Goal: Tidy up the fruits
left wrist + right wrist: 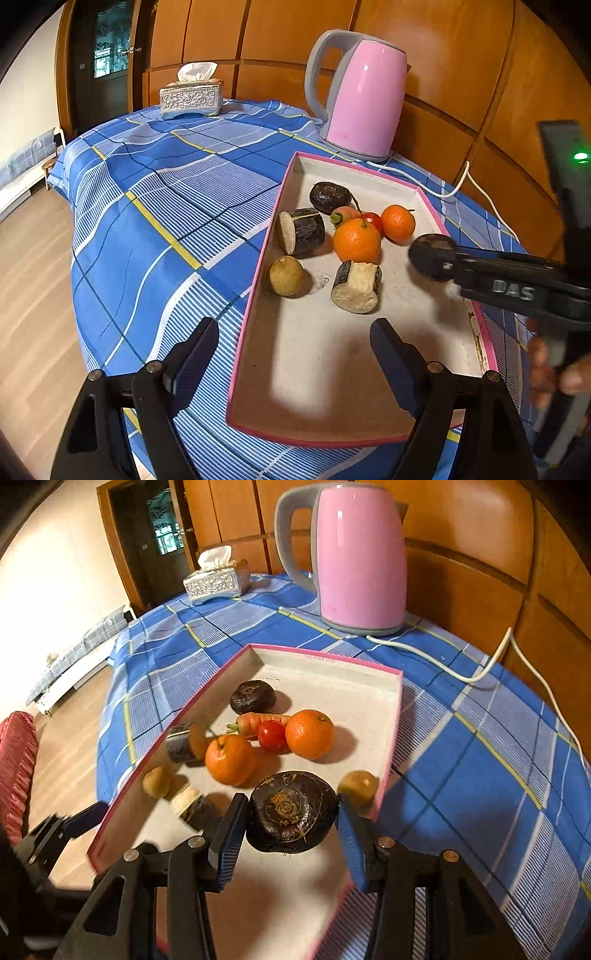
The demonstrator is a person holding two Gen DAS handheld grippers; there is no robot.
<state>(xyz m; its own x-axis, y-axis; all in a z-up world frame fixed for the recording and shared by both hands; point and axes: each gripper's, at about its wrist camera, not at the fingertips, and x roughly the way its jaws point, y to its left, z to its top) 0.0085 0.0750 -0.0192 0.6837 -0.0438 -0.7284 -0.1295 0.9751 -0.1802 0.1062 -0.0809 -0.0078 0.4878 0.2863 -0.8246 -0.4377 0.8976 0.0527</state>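
Note:
A pink-rimmed tray (pixel 258 266) (pixel 391 716) lies on the blue checked cloth. In it are two oranges (pixel 356 240) (pixel 308 733), a small tomato (pixel 271 734), a carrot (pixel 255 720), a dark round fruit (pixel 330 197) (pixel 253 697), two cut dark-skinned stalk pieces (pixel 301 231) (pixel 356 286) and a tan round fruit (pixel 286 276). My right gripper (pixel 291 830) (pixel 430 258) is shut on another dark round fruit (pixel 291 810), held over the tray's right side. A second tan fruit (pixel 357 784) sits by the tray's right wall. My left gripper (pixel 295 350) is open and empty above the tray's near end.
A pink electric kettle (pixel 364 99) (pixel 354 554) stands behind the tray, its white cord (pixel 480 672) trailing right. A silver tissue box (pixel 191 98) (pixel 218 579) sits at the far table edge. Wooden cabinets stand behind. The floor lies to the left.

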